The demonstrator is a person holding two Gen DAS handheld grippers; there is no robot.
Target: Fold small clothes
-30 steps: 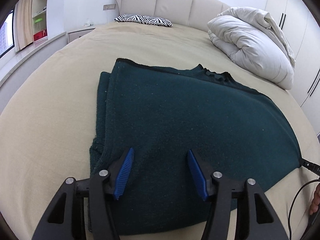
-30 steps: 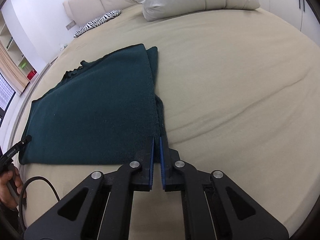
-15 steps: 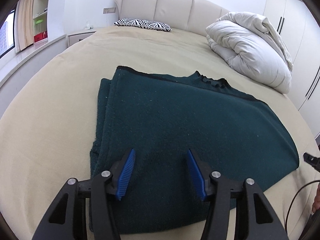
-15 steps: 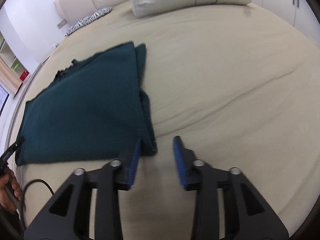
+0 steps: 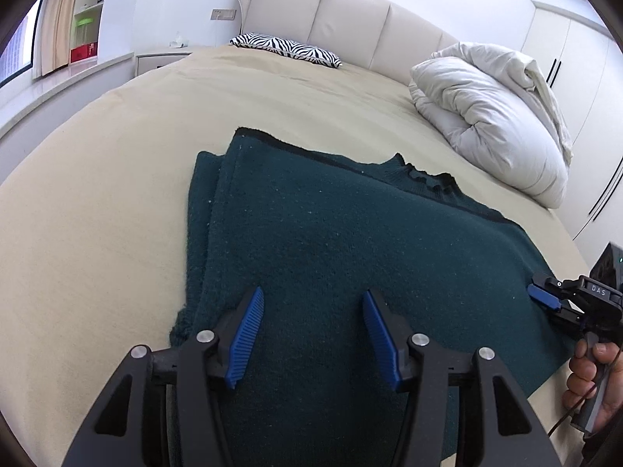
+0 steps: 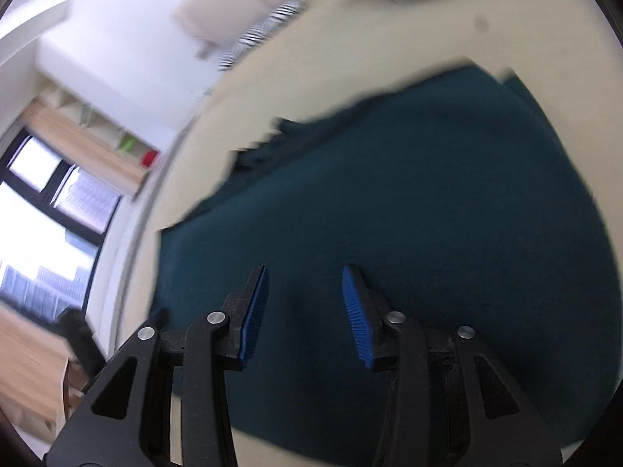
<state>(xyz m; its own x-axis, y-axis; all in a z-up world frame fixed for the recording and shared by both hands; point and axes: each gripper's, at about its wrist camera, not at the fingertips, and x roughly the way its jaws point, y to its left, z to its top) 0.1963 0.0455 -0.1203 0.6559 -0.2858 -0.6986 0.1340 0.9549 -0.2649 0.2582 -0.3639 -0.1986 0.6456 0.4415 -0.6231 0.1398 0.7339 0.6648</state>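
A dark green knitted garment (image 5: 350,241) lies folded flat on the beige bed, its ruffled collar at the far edge. My left gripper (image 5: 311,330) is open and empty, hovering over the garment's near left part. My right gripper (image 6: 305,303) is open and empty above the garment (image 6: 409,202); its view is blurred by motion. In the left wrist view the right gripper (image 5: 545,297) shows at the garment's right edge, held in a hand.
A beige bed sheet (image 5: 97,194) surrounds the garment. A rolled white duvet (image 5: 490,116) lies at the far right, a zebra-striped pillow (image 5: 288,48) by the headboard. A window and shelves (image 6: 58,194) stand beyond the bed's side.
My right gripper opened, let go of the garment's edge and swung to the left over the garment. My left gripper stayed open and drew back slightly.
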